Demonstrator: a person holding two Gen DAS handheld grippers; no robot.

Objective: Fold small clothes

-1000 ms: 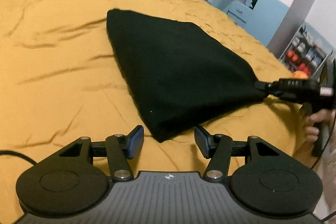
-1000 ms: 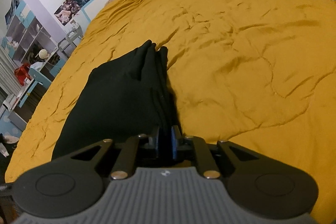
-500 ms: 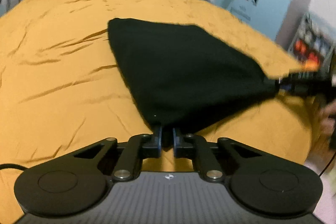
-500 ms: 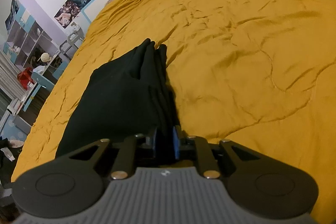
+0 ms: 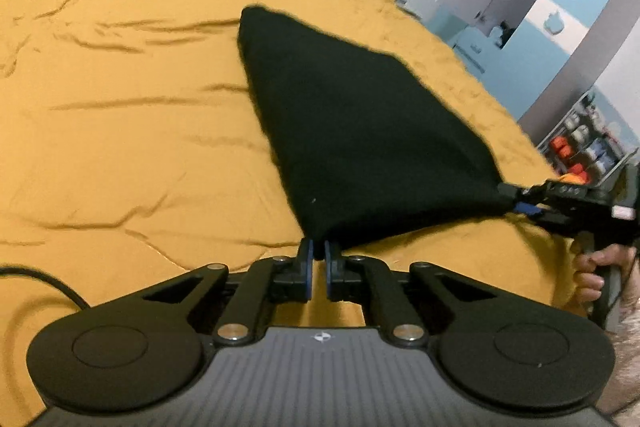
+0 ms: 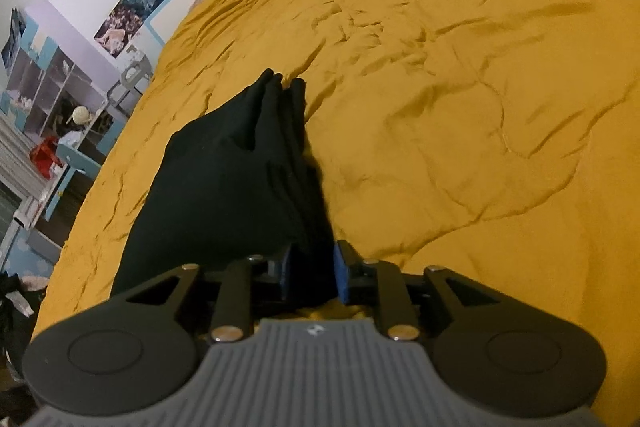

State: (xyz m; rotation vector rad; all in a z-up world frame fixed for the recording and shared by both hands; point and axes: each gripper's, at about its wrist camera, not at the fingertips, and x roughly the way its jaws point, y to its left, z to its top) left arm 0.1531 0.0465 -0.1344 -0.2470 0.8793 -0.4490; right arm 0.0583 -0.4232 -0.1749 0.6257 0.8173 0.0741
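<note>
Garment: a small black knit cloth [image 5: 360, 131], soft and limp, spread in a rough triangle on the mustard-yellow quilted bed cover [image 5: 120, 147]
Handling: light and floppy by the look of it; it sags and bunches wherever it is not held, so it should be taken by corners or hems, not mid-panel
Left tool: the black two-finger left tool [image 5: 318, 259] is pinched shut on the near corner of the cloth
Right tool: the black right tool [image 6: 312, 267] has just been parting its jaws; a thick bunch of cloth [image 6: 224, 179] fills the gap, and the blue pads seem to stand off it, so the grip looks released
Hold points: the near corner and the right-hand corner, kept taut between them
Hidden: layers and seams vanish in the flat black; the kind of garment cannot be told
Cut off: the person's hand [image 5: 596, 271] on the right tool's handle is partly out of frame
</note>
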